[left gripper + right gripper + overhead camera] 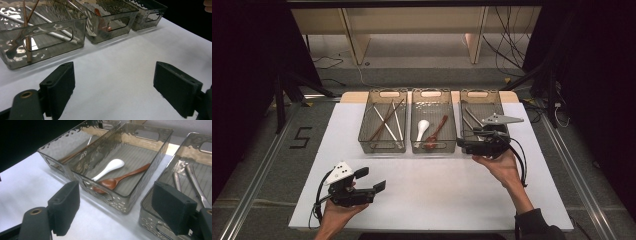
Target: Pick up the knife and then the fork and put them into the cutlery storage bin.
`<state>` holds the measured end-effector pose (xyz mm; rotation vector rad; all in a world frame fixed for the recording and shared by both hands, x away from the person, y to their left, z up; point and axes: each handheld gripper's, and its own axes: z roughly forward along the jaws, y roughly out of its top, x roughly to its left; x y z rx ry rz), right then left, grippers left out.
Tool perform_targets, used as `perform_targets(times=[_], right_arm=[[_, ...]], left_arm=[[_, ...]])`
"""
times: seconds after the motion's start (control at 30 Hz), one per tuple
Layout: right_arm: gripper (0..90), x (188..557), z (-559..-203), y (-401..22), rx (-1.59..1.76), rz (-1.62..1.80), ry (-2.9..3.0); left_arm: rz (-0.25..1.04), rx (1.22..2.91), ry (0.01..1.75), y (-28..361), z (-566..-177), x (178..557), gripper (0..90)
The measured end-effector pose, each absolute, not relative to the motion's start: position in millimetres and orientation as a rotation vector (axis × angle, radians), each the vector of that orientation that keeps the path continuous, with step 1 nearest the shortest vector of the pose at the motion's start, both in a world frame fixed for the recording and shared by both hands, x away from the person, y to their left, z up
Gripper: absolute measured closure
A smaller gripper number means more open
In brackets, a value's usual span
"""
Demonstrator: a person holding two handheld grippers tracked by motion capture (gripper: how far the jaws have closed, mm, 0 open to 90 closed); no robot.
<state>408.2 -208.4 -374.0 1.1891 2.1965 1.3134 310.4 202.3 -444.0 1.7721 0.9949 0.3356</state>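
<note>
Between the right gripper's (116, 207) two black jaws, which stand wide apart with nothing in them, lies the near corner of the middle bin (130, 202). Inside it rest a white spoon (110, 168) and a brown wooden spoon (122, 178), side by side and touching near their bowls. Just to the right, the right bin (150, 216) holds metal cutlery (197, 186). From above, that gripper hovers at the near edge of the right bin (482, 95). The left gripper (374, 180) hangs low over bare white table (427, 185), well apart from the bins, jaws also wide apart and empty. The left bin (382, 95) holds chopsticks (384, 122). Sorting looks finished or nearly so: every utensil sits in a bin, none lies loose on the table, and neither gripper carries anything.
</note>
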Motion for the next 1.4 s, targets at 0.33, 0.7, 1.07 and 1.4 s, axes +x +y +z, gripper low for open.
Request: perform_targets(times=[0.33, 0.7, 1.07, 1.4], right_arm=[[23.6, 387.3, -384.6, -216.1, 1.157, 1.377, 2.187], [23.6, 363.6, -394.8, -221.0, 1.126, 1.458, 2.172], [23.0, 341.4, -410.3, -221.8, 1.088, 1.468, 2.184], [22.6, 323.7, -428.1, -223.0, 1.087, 1.473, 2.195]], left_arm=[[0.328, 1.776, 0.995, 202.3, -444.4, 311.3, 17.1], [0.324, 1.78, 0.999, 201.0, -444.5, 312.8, 17.1], [0.326, 1.781, 0.992, 200.6, -444.0, 311.8, 17.1], [0.319, 1.777, 0.99, 202.4, -444.1, 310.4, 17.1]])
